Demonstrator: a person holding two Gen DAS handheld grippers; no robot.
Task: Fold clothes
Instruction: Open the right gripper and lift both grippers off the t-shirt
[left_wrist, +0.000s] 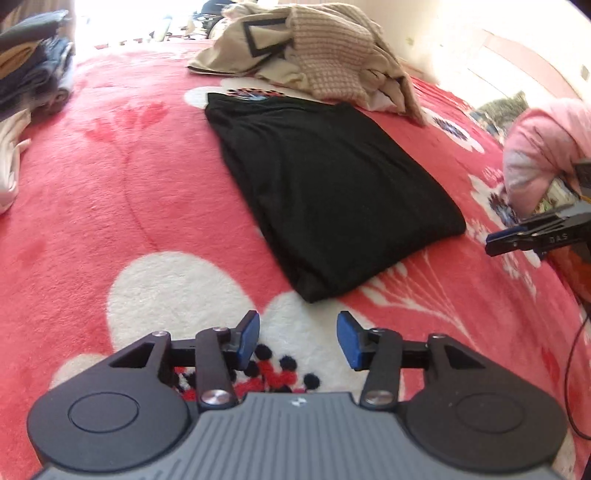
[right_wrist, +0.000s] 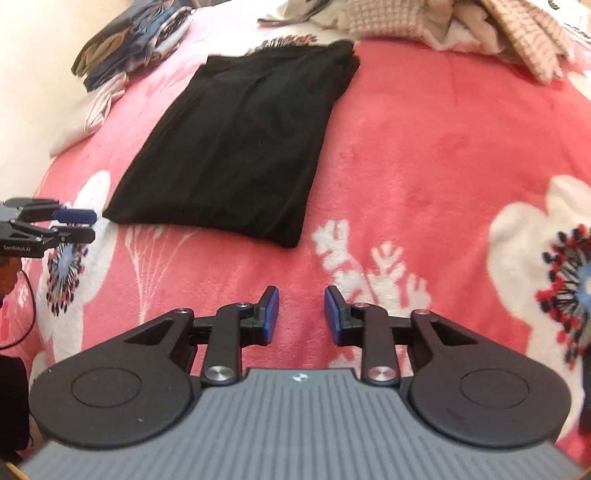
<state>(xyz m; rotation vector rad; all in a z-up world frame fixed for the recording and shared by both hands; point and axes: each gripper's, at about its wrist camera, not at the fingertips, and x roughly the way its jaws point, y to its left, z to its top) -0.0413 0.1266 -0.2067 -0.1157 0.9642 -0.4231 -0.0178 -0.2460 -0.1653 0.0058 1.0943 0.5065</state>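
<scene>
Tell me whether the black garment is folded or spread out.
Folded. The black garment lies as a neat rectangle on the pink blanket, layered edges visible at its near end.

A pink fleece blanket (left_wrist: 147, 177) with white flowers covers the bed. A black cable (left_wrist: 576, 369) runs along its right edge, pale wall (right_wrist: 22, 74) behind.

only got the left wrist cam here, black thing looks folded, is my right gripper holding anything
Observer: No. The right gripper has its jaws apart, with only the pink blanket between them.
Operator: what's past the black garment on its left side
Observer: A stack of dark folded clothes sits beyond the black garment, near the blanket's edge.
Operator: anything close to my right gripper
Observer: A large white flower print on the blanket, off to that gripper's right.
</scene>
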